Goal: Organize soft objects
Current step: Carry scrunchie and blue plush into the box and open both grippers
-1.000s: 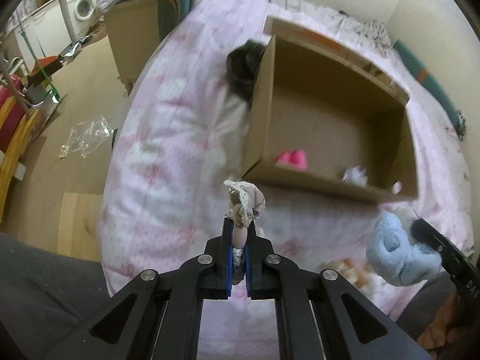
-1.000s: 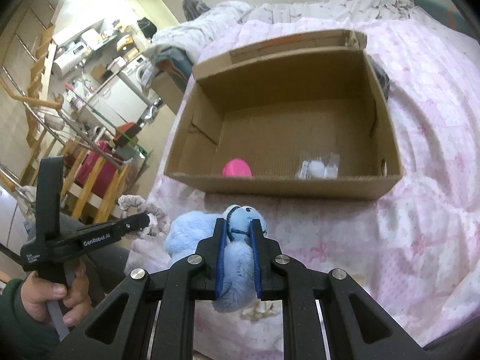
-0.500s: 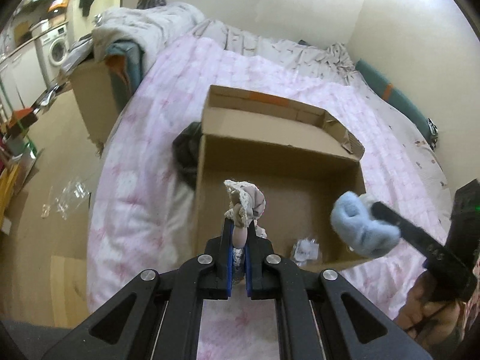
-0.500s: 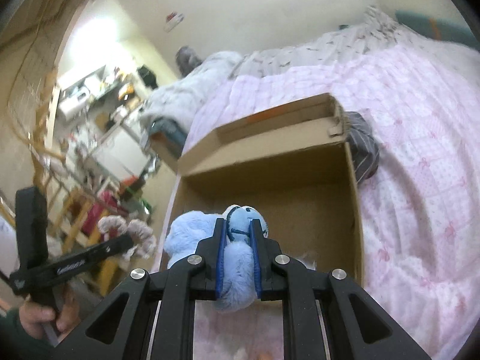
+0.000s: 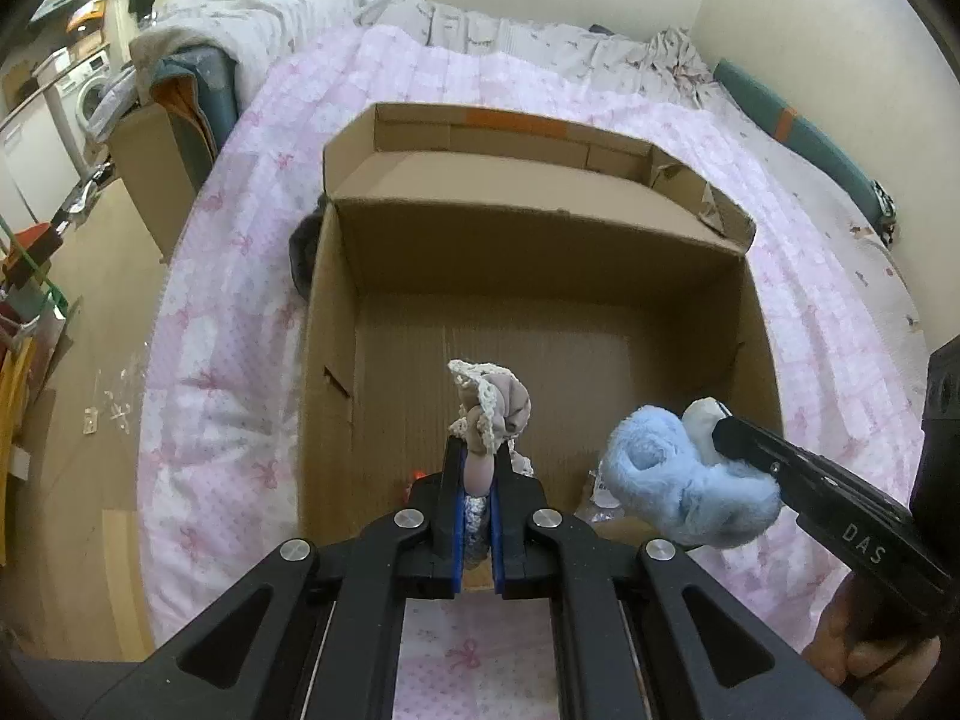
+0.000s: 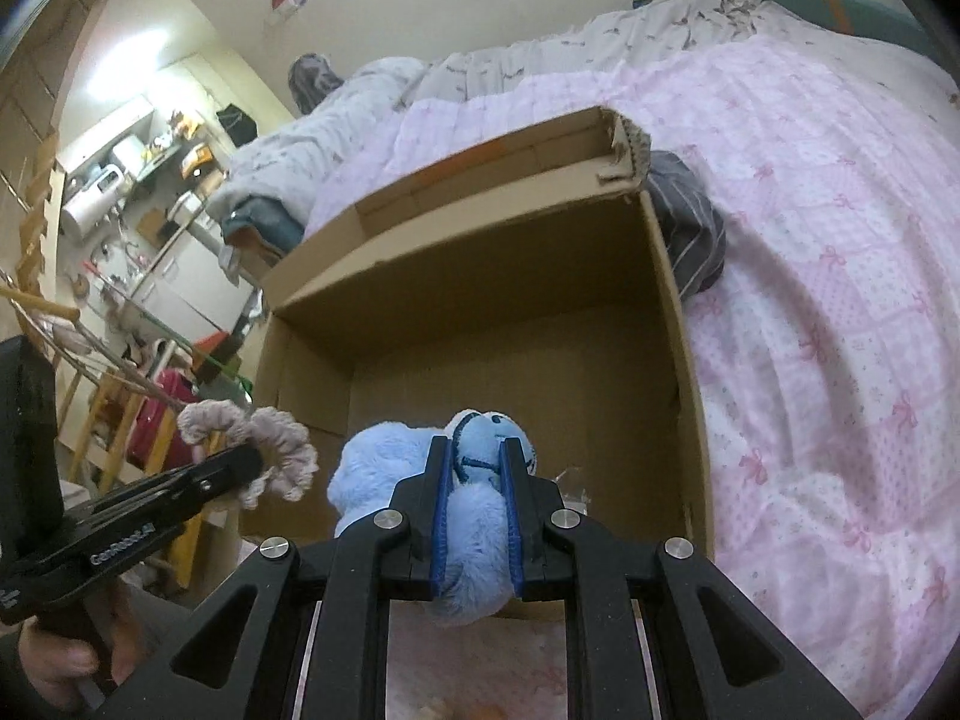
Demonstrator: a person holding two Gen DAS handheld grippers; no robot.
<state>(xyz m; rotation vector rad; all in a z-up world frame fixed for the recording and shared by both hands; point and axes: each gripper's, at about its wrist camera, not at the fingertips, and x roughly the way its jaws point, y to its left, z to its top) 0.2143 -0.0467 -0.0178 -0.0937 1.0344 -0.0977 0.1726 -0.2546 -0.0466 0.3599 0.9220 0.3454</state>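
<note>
a bed [image 5: 252,276] carries an open box [image 5: 540,276]. both grippers point down over its near edge. the right gripper [image 6: 474,468] has its fingers pinched on a blue plush [image 6: 384,468]; the left gripper [image 5: 477,474] fingers clamp a lace-trimmed doll [image 5: 492,408].
</note>
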